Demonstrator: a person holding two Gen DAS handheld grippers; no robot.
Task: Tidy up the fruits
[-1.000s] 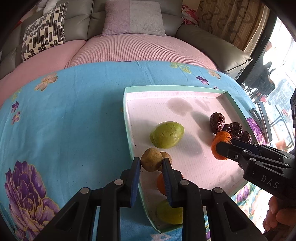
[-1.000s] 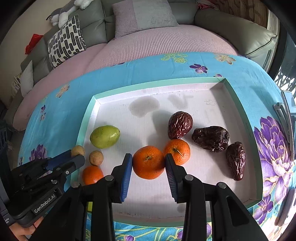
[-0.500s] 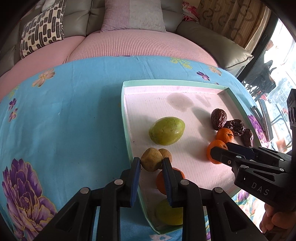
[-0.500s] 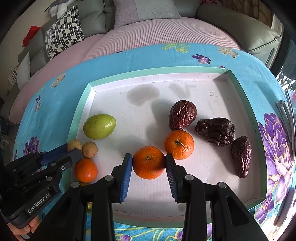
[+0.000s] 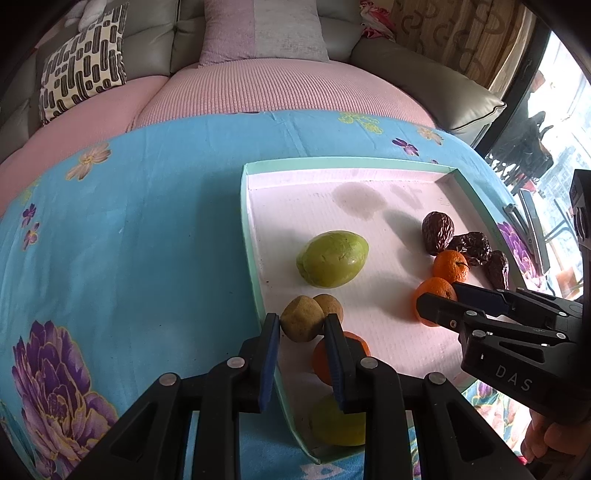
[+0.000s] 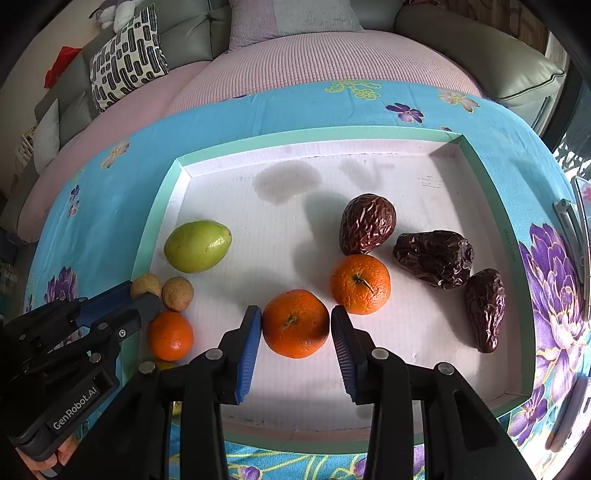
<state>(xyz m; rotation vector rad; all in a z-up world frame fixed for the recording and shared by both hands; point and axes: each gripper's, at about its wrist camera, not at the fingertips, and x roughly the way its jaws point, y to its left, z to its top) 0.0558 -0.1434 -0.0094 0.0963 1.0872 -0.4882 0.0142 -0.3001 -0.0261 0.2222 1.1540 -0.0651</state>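
Two grippers work the tray (image 6: 159, 206): the right gripper (image 6: 295, 325) brackets an orange (image 6: 295, 323) near the front edge, jaws narrow, grip unclear; closing off-centre could roll it. The left gripper (image 5: 301, 326) hovers, narrowly parted, by a longan (image 5: 299, 323).

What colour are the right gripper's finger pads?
Blue, ribbed pads on black fingers; clearest in the right wrist view.

Place: we take this for a home living room.
Seating: we see a grey sofa (image 5: 424, 74) with pink covers (image 5: 280, 88) on its seats.
Cushions: we spot a black-and-white cushion (image 6: 125, 55) and a pink pillow (image 5: 258, 29).
Table: we note a blue flowered tablecloth (image 5: 129, 221).
Window: we see a patterned curtain (image 5: 454, 33) beside bright glass.
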